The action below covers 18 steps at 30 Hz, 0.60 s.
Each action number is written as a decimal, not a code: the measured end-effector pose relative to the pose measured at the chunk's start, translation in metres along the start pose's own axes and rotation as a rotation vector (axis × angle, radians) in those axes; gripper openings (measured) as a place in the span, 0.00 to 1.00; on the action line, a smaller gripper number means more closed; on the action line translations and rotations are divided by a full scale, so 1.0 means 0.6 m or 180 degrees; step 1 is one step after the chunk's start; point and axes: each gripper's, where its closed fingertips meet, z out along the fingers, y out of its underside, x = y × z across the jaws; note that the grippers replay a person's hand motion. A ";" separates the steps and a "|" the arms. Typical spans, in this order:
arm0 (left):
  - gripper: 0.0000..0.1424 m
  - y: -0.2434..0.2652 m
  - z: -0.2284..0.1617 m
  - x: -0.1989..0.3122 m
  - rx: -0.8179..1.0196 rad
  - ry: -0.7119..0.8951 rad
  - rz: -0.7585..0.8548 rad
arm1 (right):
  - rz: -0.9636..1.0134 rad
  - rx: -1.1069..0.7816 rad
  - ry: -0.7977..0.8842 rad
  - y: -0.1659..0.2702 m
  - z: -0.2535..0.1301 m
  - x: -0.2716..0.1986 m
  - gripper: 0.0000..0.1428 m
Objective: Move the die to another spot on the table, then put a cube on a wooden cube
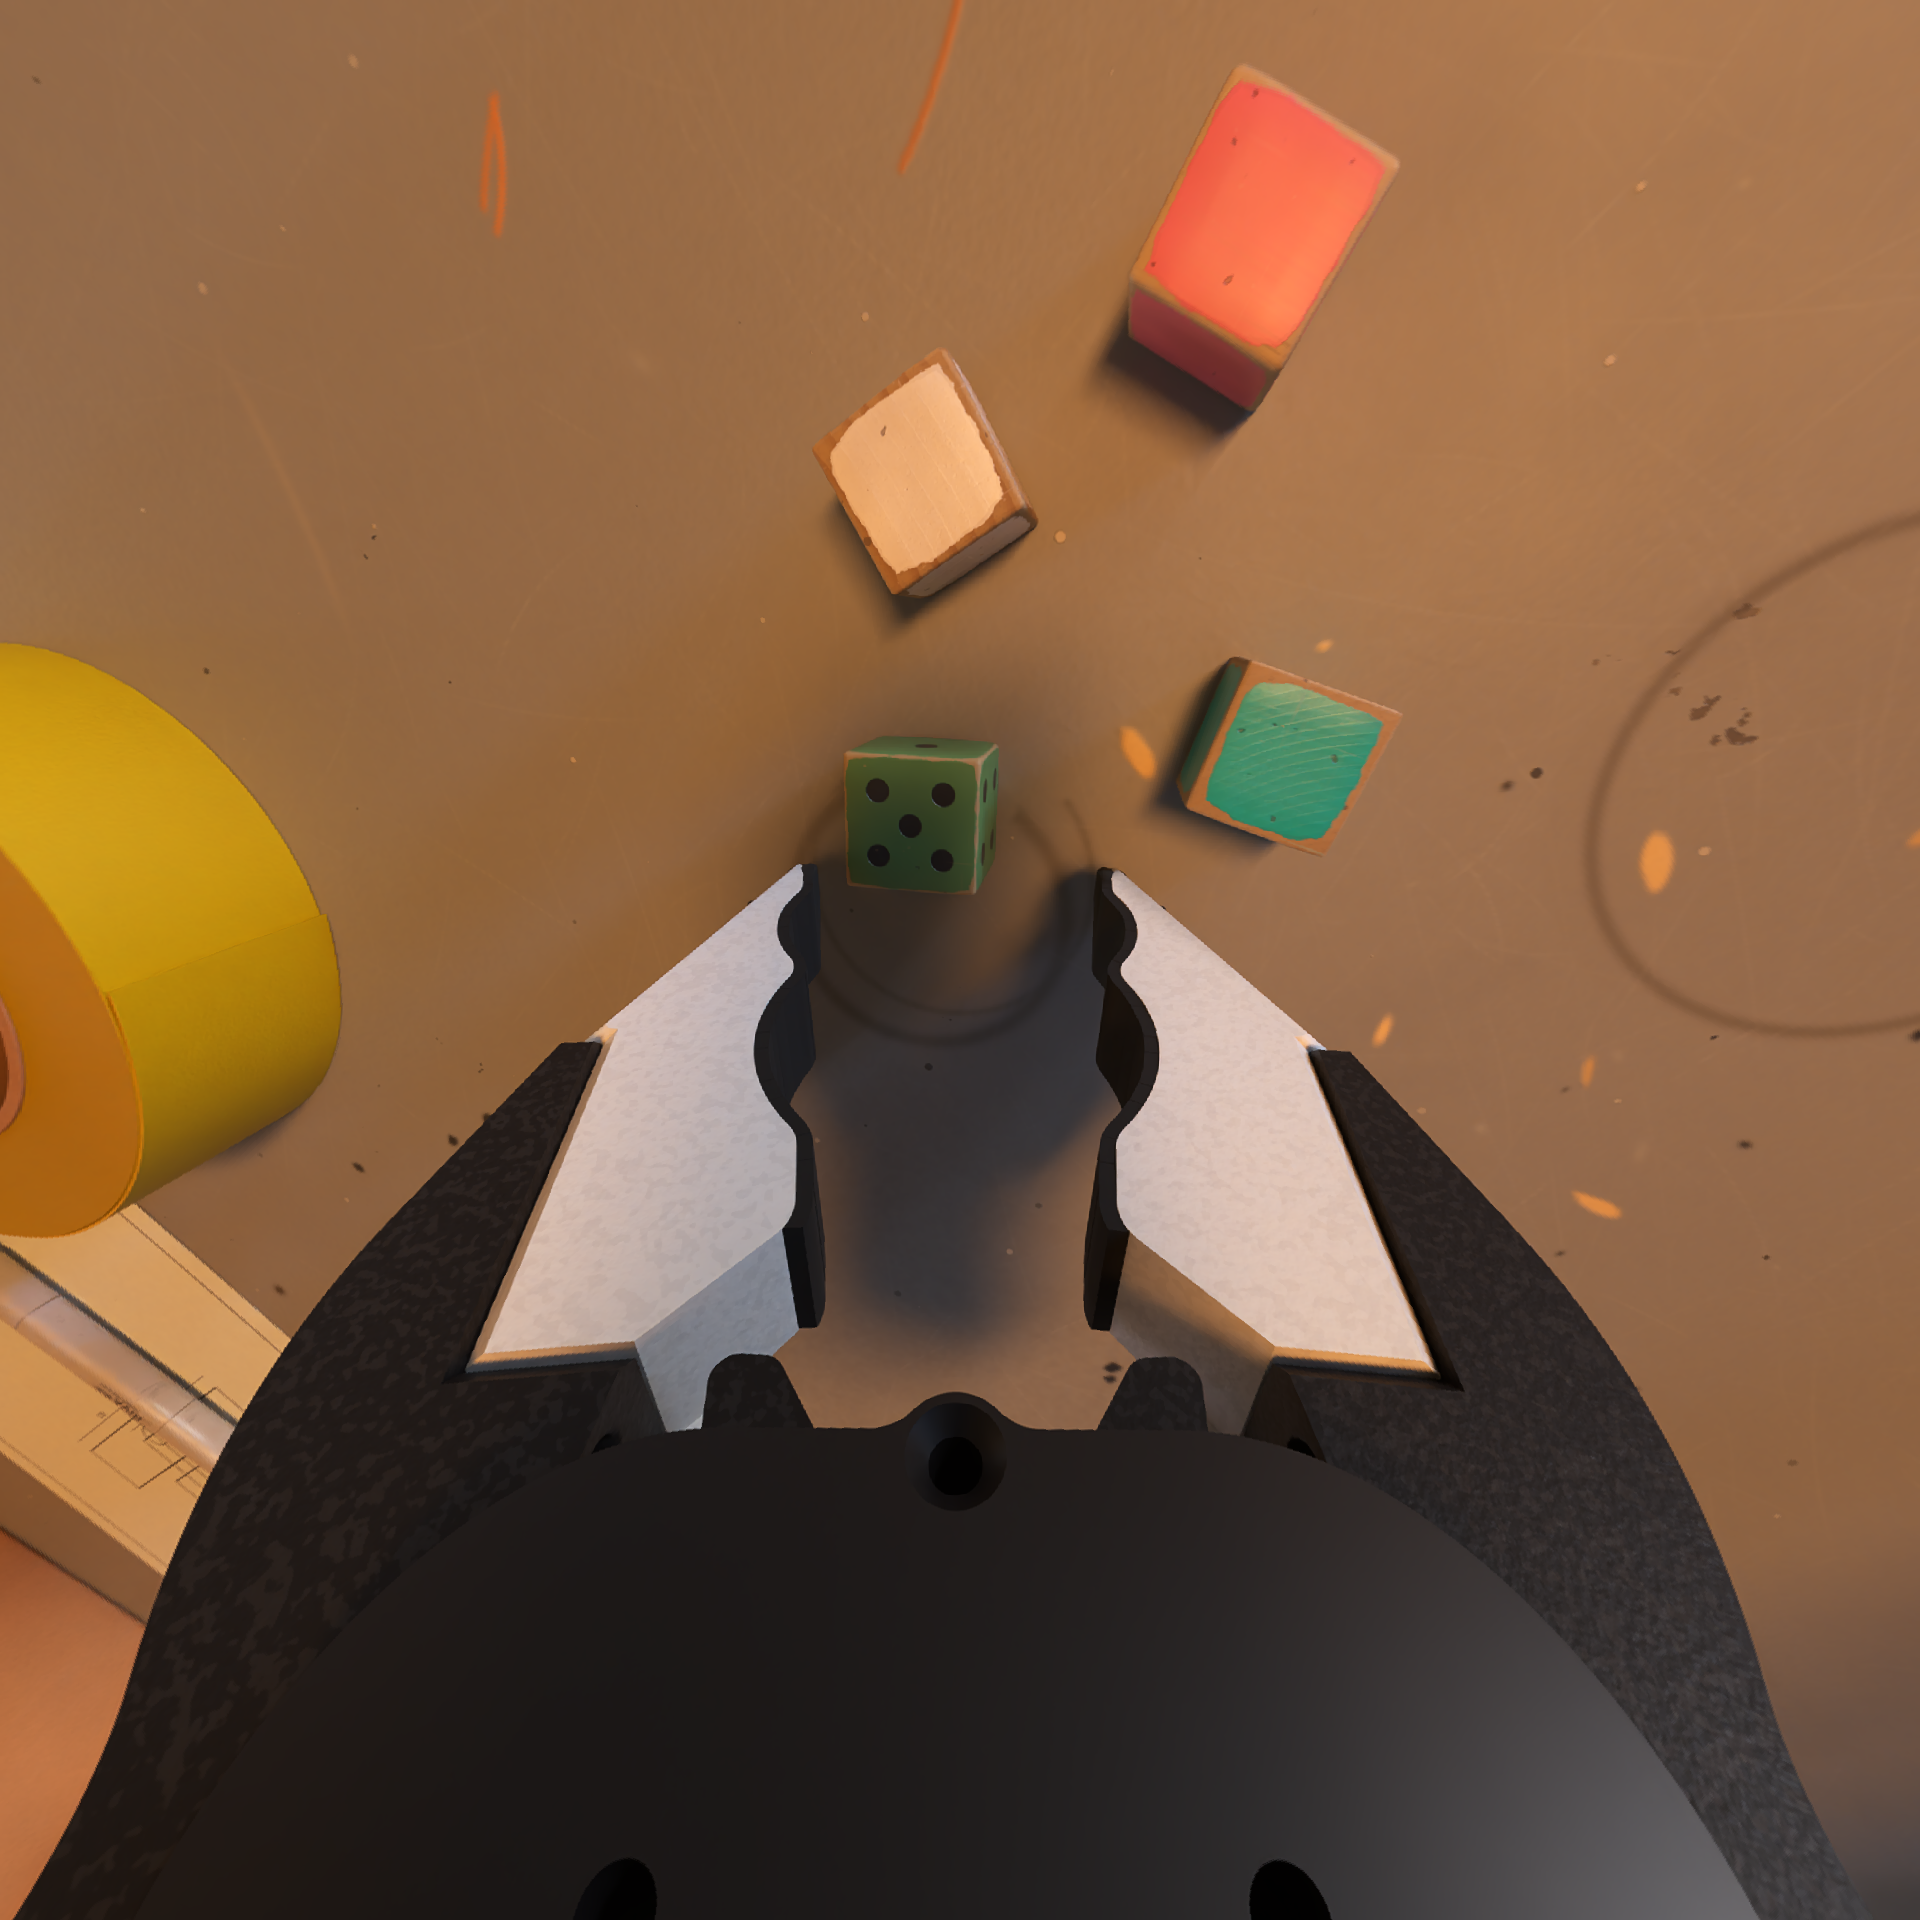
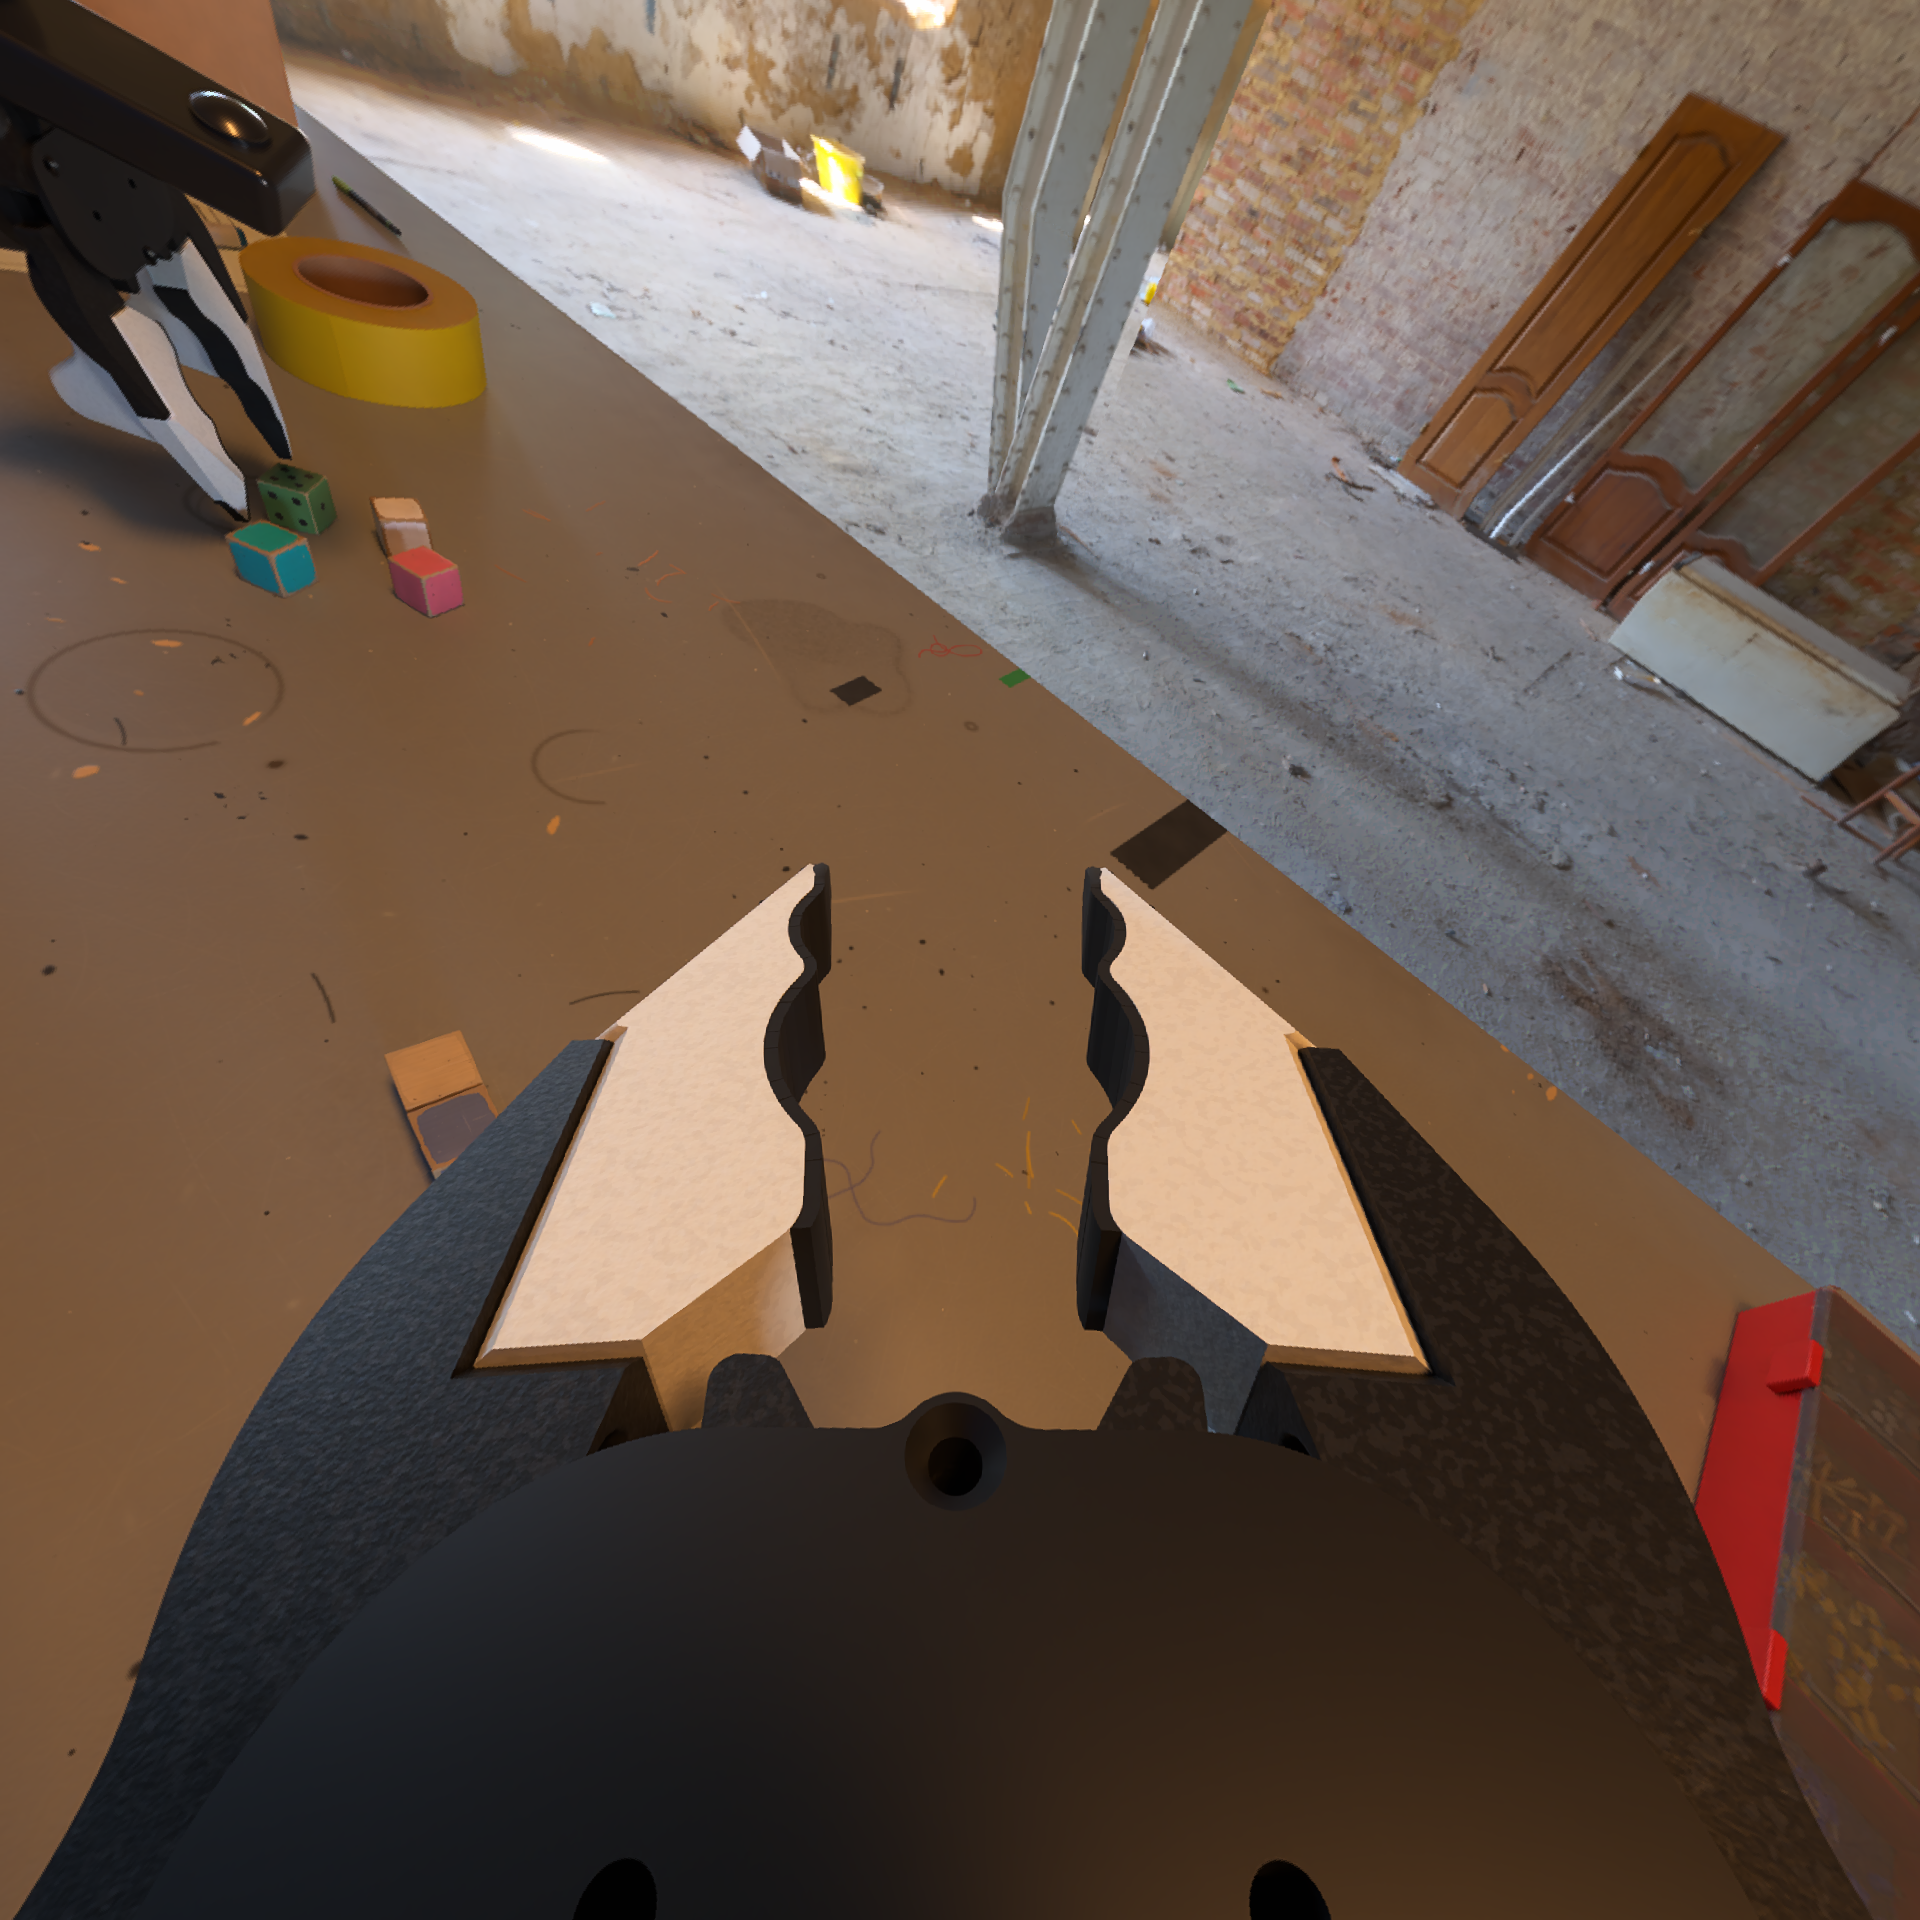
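A green die (image 1: 918,816) with black pips sits on the brown table (image 1: 416,468), just beyond my left gripper (image 1: 954,883), which is open and empty above it. Past the die stand a white-faced wooden cube (image 1: 923,473), a red-faced cube (image 1: 1257,223) and a teal-faced cube (image 1: 1288,756) to the right. In the right wrist view the die (image 2: 296,499), teal cube (image 2: 272,556), white cube (image 2: 400,525) and red-and-pink cube (image 2: 426,580) lie far left under the left gripper (image 2: 249,478). My right gripper (image 2: 956,894) is open and empty over bare table.
A yellow tape roll (image 1: 125,935) stands left of the die, also in the right wrist view (image 2: 364,322). Paper sheets (image 1: 114,1382) lie at the near left. A flat wooden block (image 2: 442,1096) lies left of my right gripper; a red-edged box (image 2: 1829,1507) at right. The table edge (image 2: 1039,675) runs diagonally.
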 end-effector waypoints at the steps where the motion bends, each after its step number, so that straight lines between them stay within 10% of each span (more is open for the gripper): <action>1: 0.37 0.000 0.004 -0.001 -0.0039 0.0003 0.0011 | -0.0012 -0.0014 -0.0006 0.001 0.001 -0.001 0.34; 10: 0.19 -0.008 -0.024 -0.031 -0.0146 -0.0348 0.0067 | -0.0040 -0.0076 -0.0037 0.009 0.003 -0.001 0.33; 14: 0.19 -0.066 -0.153 -0.048 0.0436 -0.1023 0.0025 | -0.0024 -0.0019 -0.0008 0.004 -0.003 0.003 0.33; 18: 0.19 -0.181 -0.281 0.114 0.1565 -0.0713 0.0629 | -0.0024 0.0033 0.0009 -0.004 -0.007 0.004 0.33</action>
